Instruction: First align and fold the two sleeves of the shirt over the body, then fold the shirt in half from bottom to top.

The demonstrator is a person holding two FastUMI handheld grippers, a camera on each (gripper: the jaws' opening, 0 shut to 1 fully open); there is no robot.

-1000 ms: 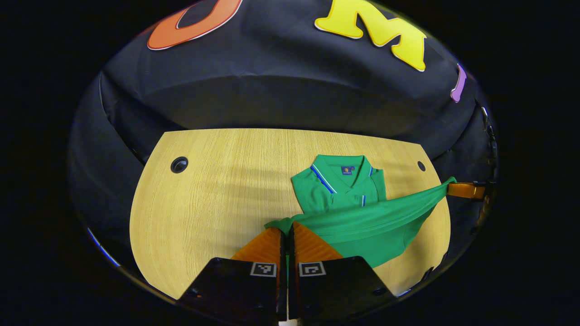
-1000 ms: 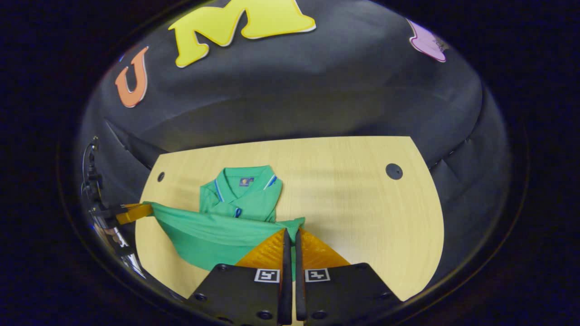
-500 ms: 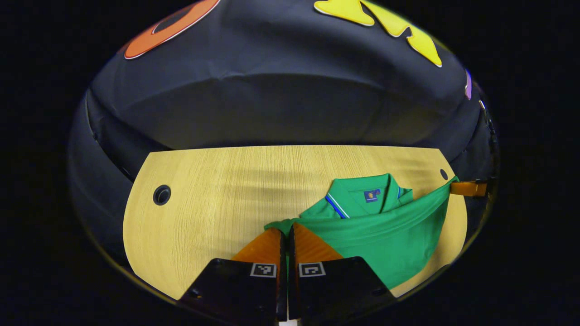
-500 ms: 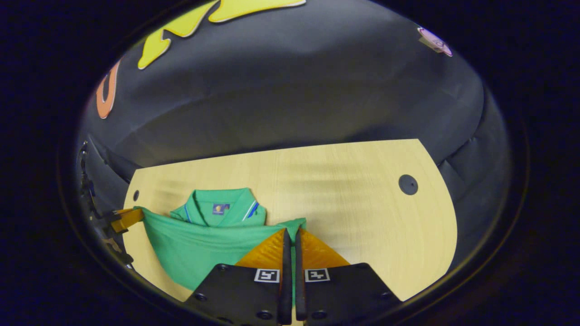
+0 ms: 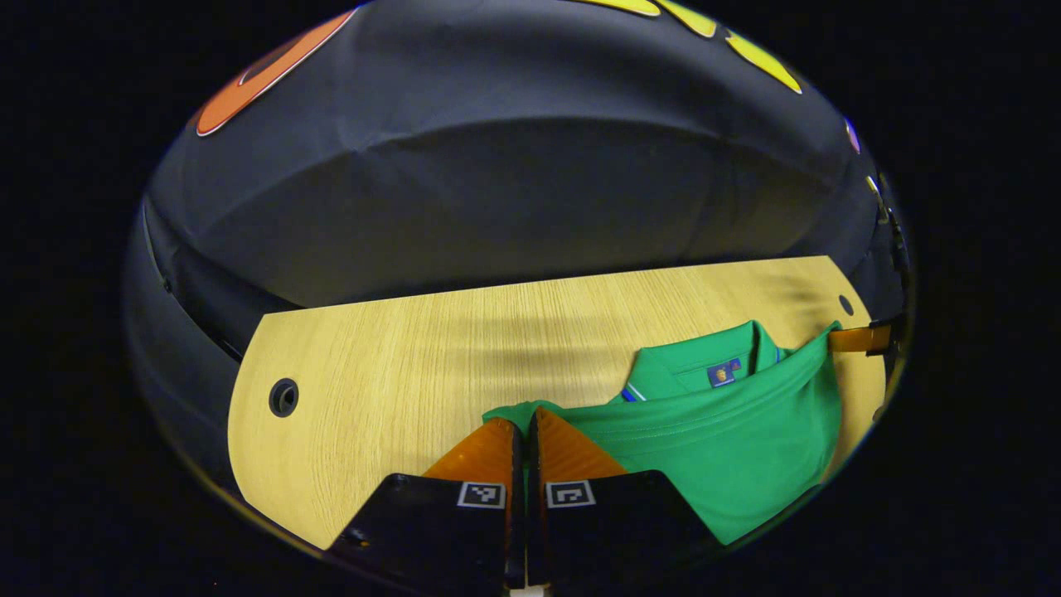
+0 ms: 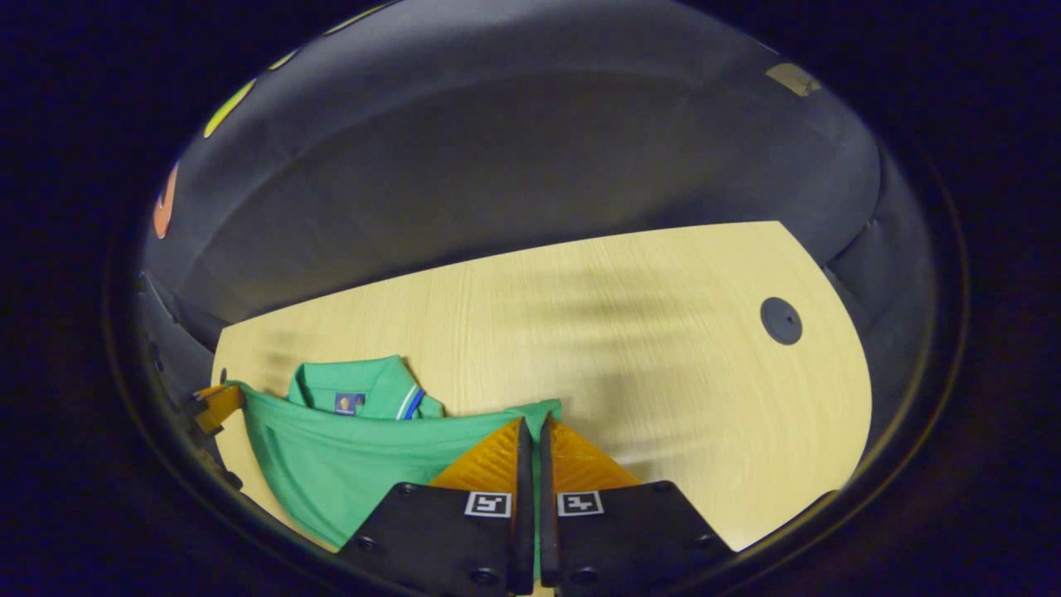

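Note:
A green polo shirt (image 5: 721, 439) (image 6: 331, 456) lies on the wooden table, its bottom hem lifted and stretched taut toward the collar (image 5: 704, 365) (image 6: 356, 390). My left gripper (image 5: 520, 423) is shut on one hem corner at the bottom of the left gripper view. My right gripper (image 6: 532, 423) is shut on the other hem corner. In the left gripper view the right gripper's fingers (image 5: 858, 338) show at the far right edge, pinching the cloth. In the right gripper view the left gripper's fingers (image 6: 217, 402) show at the far left. The sleeves are hidden under the raised cloth.
The light wooden table (image 5: 414, 365) (image 6: 663, 332) has a round cable hole on each side (image 5: 283, 397) (image 6: 781, 320). Black cloth walls close in behind the table's far edge.
Both grippers have carried the hem forward and lower toward the collar. The lifted cloth now covers most of the shirt's chest, leaving just the collar showing.

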